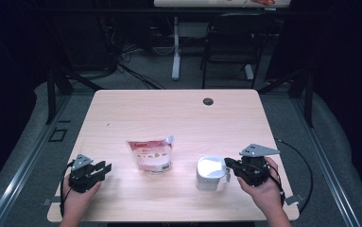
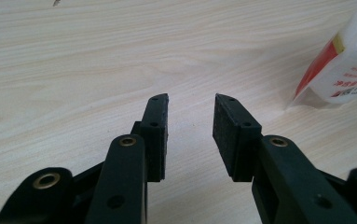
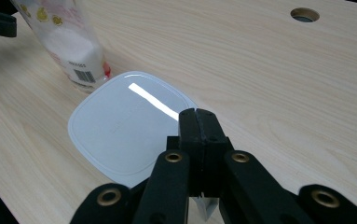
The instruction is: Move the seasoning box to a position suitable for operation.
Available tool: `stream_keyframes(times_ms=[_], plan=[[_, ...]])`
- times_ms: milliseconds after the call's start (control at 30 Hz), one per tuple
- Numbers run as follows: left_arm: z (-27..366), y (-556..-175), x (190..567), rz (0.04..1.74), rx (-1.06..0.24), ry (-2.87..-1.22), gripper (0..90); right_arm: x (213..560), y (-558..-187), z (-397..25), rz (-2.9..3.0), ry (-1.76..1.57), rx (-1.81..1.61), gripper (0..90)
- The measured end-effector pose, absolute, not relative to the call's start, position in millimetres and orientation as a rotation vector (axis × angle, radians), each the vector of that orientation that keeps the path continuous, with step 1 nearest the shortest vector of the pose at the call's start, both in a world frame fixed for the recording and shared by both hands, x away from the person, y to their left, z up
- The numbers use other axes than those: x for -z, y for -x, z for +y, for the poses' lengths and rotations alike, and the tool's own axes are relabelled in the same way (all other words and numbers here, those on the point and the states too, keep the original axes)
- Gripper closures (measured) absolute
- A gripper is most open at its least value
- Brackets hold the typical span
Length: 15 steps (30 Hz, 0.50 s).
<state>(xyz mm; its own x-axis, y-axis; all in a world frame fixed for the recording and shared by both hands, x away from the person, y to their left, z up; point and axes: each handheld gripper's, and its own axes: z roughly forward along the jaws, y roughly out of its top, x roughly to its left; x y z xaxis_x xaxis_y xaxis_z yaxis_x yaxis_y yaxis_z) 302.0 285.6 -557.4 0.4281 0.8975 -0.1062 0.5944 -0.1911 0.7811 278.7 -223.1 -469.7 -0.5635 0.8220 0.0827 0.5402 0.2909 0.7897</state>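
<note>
Right gripper clamped tight against the near right edge of the white container, jaws pressed together with no gap, seemingly pinching a tab at the lid rim; hard to tell exactly what sits between them. Left gripper well left of the container, jaws spread apart over bare table, grasping nothing. Pouch standing just left of the container, slightly behind it, apart from both grippers.

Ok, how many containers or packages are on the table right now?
2. A clear pouch with red print stands near the table's middle, by the left gripper. A white lidded container sits to its right; the right gripper is shut at its edge.
</note>
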Motion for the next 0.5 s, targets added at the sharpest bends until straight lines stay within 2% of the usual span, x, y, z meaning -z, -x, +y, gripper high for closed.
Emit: stream_keyframes(times_ms=[500], plan=[[285.5, -302.3, 557.8, 1.268, -0.492, -1.901, 65.3, 471.0, -278.8, -218.5, 2.27, -1.206, -1.132, 90.0]])
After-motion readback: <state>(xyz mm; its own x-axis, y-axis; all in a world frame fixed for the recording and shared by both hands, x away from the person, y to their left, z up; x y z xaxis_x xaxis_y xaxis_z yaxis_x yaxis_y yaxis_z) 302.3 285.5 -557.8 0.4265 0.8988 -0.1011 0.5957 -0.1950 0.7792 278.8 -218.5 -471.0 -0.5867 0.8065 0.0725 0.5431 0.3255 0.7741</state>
